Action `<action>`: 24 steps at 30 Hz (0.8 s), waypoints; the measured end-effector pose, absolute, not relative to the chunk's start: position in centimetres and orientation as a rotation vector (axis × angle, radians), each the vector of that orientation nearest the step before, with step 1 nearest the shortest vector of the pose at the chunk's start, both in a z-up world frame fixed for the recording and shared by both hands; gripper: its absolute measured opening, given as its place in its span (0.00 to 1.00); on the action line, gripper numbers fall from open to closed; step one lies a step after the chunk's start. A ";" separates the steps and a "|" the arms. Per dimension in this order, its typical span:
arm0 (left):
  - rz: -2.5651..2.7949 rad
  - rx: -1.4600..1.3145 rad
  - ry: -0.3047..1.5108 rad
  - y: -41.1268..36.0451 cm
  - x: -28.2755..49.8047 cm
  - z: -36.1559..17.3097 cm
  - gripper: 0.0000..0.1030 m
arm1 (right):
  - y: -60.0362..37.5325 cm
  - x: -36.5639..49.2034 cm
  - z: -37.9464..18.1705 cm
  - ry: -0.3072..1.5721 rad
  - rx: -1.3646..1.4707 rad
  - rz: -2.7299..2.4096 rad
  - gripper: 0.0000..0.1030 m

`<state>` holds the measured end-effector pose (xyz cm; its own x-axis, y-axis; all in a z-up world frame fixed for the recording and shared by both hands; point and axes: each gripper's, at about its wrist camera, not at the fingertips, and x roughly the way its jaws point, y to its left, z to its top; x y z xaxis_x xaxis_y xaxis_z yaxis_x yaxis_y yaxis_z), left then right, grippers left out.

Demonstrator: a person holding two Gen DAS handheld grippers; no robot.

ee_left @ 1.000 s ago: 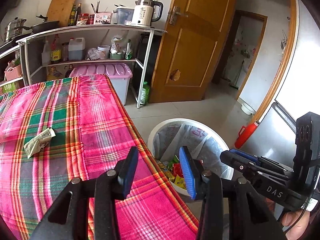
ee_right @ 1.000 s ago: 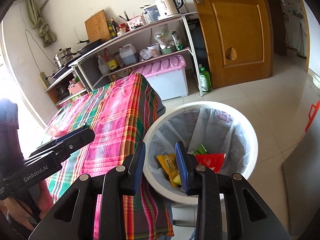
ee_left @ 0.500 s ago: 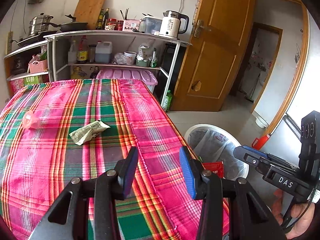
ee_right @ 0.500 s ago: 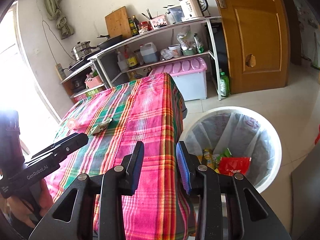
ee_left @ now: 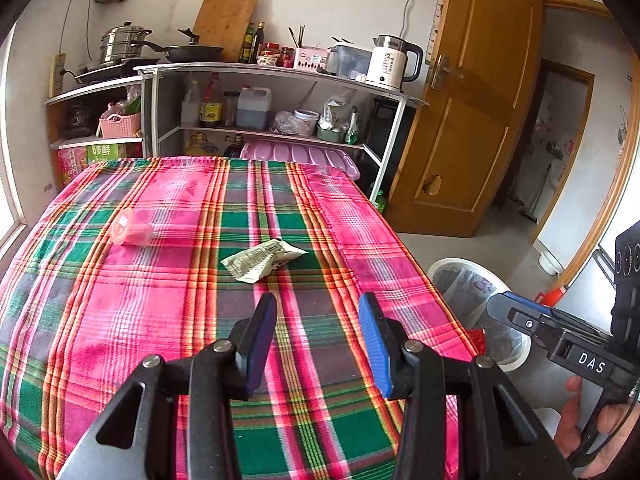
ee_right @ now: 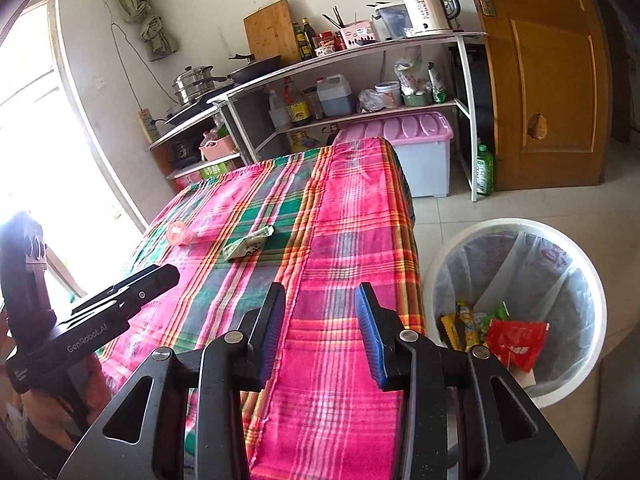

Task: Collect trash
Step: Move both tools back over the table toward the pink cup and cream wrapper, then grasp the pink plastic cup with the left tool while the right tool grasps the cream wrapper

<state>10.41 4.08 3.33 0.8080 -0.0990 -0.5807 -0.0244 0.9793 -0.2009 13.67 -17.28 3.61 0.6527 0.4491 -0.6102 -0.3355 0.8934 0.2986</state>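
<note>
Both grippers hang over the near end of the plaid tablecloth (ee_left: 168, 304), aimed at what is left to collect. The left gripper (ee_left: 318, 334) stands open with nothing between its pads, and the crumpled paper wrapper (ee_left: 262, 260) lies just above it at the centre of the frame, so this claw looks lined up to take that piece next. The right gripper (ee_right: 320, 330) is also empty; its jaws have just been opening, likely readying for another pick. The second piece, a clear pink plastic cup (ee_left: 130, 232) on its side, sits at the middle left of the left view, apart from the wrapper. In the right view the white bin (ee_right: 588, 276) with its liner stands on the floor at the lower right, close beside the table's edge, already holding a red packet (ee_right: 516, 340) and yellow wrappers, a short carry from the cloth. Nothing lies between the claws and the two pieces. Shelves with a kettle (ee_left: 390, 64), bottles and pans fill the upper frame, well clear, and a wooden door (ee_left: 472, 120) stands at the right.
</note>
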 end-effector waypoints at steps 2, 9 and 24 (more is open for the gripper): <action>-0.021 -0.211 0.629 5.1 10.3 3.2 0.43 | -16.4 14.0 3.7 0.737 0.161 0.463 0.42; 0.051 -0.223 0.627 9.0 10.1 2.7 0.44 | -13.0 15.2 3.3 0.757 0.137 0.512 0.42; 0.142 -0.251 0.625 17.1 11.3 2.1 0.54 | -5.8 19.1 1.2 0.852 0.110 0.557 0.42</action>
<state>11.27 17.14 2.05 0.8026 0.0552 -0.5939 -0.2061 0.9601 -0.1892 19.06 -5.76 1.19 0.5258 0.5077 -0.6825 -0.4222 0.8523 0.3087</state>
